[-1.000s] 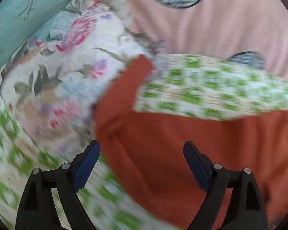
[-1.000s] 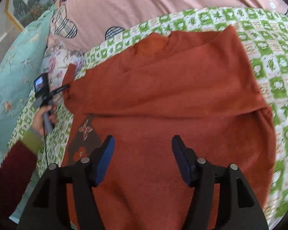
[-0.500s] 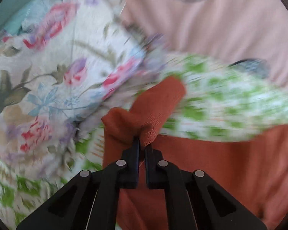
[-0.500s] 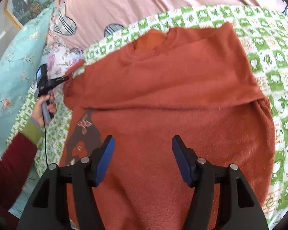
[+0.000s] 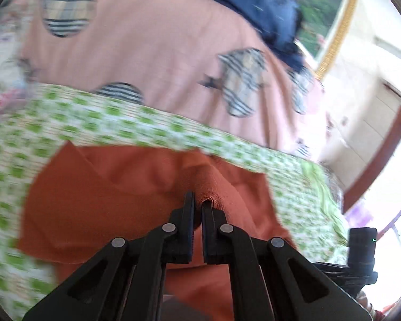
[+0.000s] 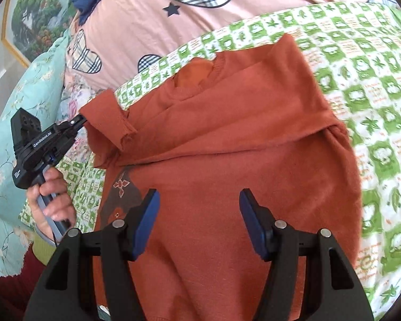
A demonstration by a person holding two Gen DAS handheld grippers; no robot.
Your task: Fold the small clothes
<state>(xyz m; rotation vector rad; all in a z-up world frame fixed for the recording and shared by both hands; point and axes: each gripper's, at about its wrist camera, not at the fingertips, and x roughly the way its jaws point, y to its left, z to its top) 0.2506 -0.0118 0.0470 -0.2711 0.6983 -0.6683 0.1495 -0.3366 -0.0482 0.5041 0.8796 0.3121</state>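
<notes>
A rust-orange sweater [image 6: 227, 144] lies on a green-and-white checked sheet [image 6: 374, 85], neck toward the far side. My left gripper [image 5: 197, 203] is shut on the sweater's left sleeve [image 5: 208, 184] and holds the cuff lifted over the sweater's body [image 5: 93, 192]. In the right wrist view the left gripper [image 6: 78, 119] shows at the sleeve [image 6: 104, 123], which is raised and folded inward. My right gripper [image 6: 199, 200] is open and empty, hovering over the sweater's lower middle.
A pink duvet with plaid hearts [image 6: 173, 13] lies beyond the sheet. A teal floral quilt [image 6: 18, 101] is at the left. A framed picture [image 6: 32, 16] hangs on the wall. A brown patch design [image 6: 123, 195] is on the sweater's lower left.
My left gripper closed on the sleeve cuff, then lifted it and swung it right over the sweater. My right gripper stayed open and nearly still.
</notes>
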